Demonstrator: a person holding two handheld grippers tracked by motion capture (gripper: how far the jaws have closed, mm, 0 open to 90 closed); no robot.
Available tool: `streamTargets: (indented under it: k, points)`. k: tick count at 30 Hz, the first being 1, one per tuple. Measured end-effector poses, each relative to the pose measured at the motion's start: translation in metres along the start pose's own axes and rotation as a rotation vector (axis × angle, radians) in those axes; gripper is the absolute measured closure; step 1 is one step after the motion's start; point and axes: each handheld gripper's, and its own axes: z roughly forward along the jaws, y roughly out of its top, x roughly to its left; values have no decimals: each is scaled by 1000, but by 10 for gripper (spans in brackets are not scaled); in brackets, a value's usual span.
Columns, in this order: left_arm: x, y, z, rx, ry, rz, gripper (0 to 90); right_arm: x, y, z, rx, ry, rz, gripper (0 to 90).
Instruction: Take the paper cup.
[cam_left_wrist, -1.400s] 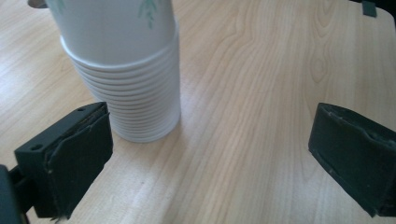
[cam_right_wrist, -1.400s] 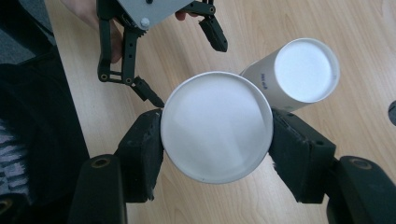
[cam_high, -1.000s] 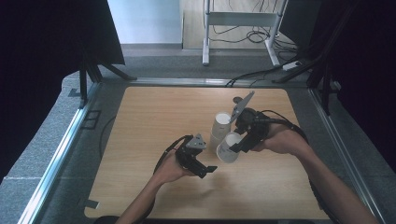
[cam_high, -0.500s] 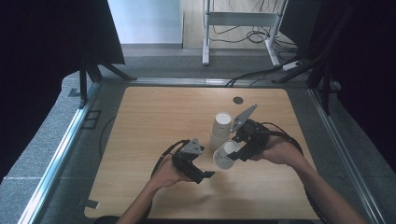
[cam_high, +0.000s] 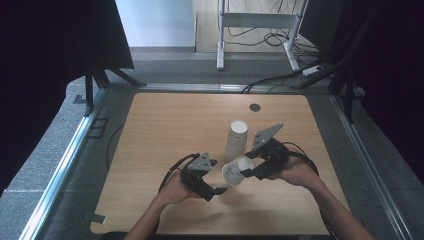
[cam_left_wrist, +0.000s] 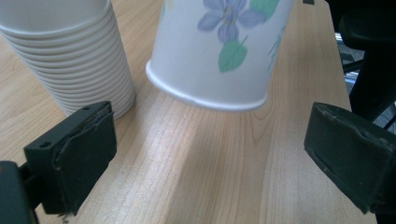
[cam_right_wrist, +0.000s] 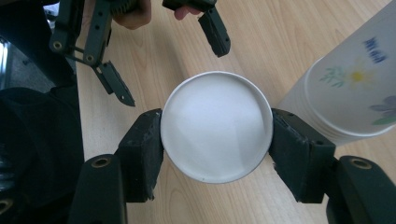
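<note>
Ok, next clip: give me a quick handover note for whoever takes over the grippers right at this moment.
Right gripper: shut on a single paper cup, held off the table and tilted, its mouth facing the right gripper's camera.
Left gripper: open, holding nothing, jaws either side of the cup's base.
Cup stack: upright on the table, just beyond the held cup.
Done: one cup is apart from the stack.
Left: probably hand over or set down the cup.

Items showing on the table (cam_high: 150, 130):
- Loose paper cup (cam_high: 235, 171): one, sitting between the jaws of the right gripper (cam_high: 249, 172).
- Stack of nested paper cups (cam_high: 236, 138): one; roughly a dozen rims are showing in the left gripper view, exact number unclear.
- Grippers: two, the other being the left gripper (cam_high: 217, 192).
- Small dark disc (cam_high: 255, 107): one.
</note>
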Motion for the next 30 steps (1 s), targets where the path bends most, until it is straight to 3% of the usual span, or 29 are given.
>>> streamTargets:
  k: [10, 18, 30]
  points:
    - [-3, -6, 2, -8, -18, 9, 41, -1, -28, 10, -136, 27, 12, 374]
    - [-6, -10, 7, 11, -24, 59, 51, 1, -48, 20, -247, 61, 13, 374]
    - [-10, -14, 15, 46, -41, 121, 95, 6, -68, 35, -340, 110, 4, 375]
